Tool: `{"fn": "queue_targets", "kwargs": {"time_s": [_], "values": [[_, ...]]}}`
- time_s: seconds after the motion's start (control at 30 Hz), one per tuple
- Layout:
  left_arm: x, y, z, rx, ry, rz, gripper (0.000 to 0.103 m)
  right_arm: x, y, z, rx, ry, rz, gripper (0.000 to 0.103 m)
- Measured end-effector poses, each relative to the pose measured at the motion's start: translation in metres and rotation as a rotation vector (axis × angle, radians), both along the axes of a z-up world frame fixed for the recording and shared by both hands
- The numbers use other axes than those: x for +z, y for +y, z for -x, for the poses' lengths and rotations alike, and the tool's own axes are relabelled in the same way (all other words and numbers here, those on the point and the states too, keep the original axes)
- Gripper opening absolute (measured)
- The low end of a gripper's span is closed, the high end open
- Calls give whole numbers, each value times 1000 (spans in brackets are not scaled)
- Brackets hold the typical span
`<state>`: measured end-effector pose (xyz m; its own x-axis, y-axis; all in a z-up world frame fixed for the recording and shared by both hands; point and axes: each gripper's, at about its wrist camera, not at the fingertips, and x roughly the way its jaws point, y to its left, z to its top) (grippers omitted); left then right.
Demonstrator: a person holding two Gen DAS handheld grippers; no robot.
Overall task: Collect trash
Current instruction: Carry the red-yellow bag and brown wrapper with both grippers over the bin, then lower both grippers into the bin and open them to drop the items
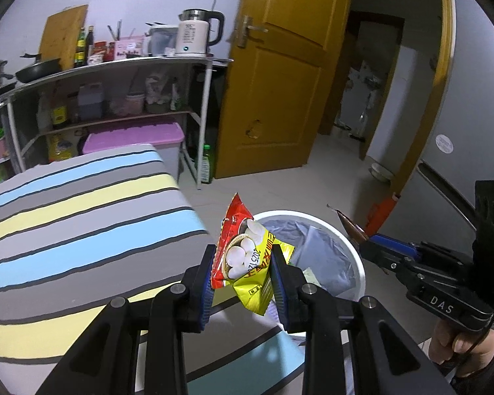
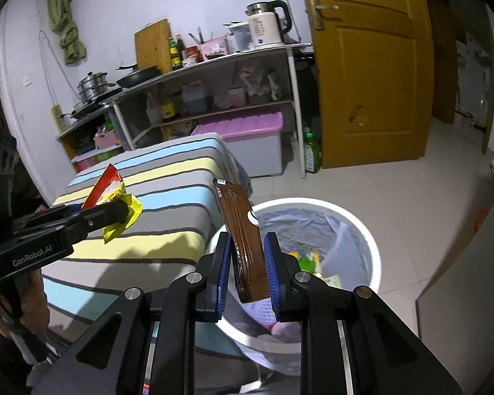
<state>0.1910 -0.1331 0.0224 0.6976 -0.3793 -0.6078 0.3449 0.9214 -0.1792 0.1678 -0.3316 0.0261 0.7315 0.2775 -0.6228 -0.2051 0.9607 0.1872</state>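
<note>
Carrying two wrappers to the white bin point(image 2: 372, 250), right of the striped bed point(image 1: 82, 223).
The red-yellow snack packet point(image 1: 250, 256) is clamped by the left gripper point(image 1: 243, 276), the brown sachet point(image 2: 243, 240) by the right gripper point(image 2: 247, 273); both are judged light, crinkly and slippery, best pinched mid-body.

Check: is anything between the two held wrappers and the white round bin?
Nothing visible. The red-and-yellow snack wrapper in the left gripper and the brown sachet in the right gripper face the white round bin's open, lidless mouth.
</note>
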Motion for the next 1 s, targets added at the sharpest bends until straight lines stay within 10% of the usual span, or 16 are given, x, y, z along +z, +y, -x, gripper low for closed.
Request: {"fn": "queue_targets", "kwargs": {"time_s": [1.0], "values": [[-54, -56, -56, -72, 136, -18, 45, -49, -35, -38, -74, 104, 27, 24]]}}
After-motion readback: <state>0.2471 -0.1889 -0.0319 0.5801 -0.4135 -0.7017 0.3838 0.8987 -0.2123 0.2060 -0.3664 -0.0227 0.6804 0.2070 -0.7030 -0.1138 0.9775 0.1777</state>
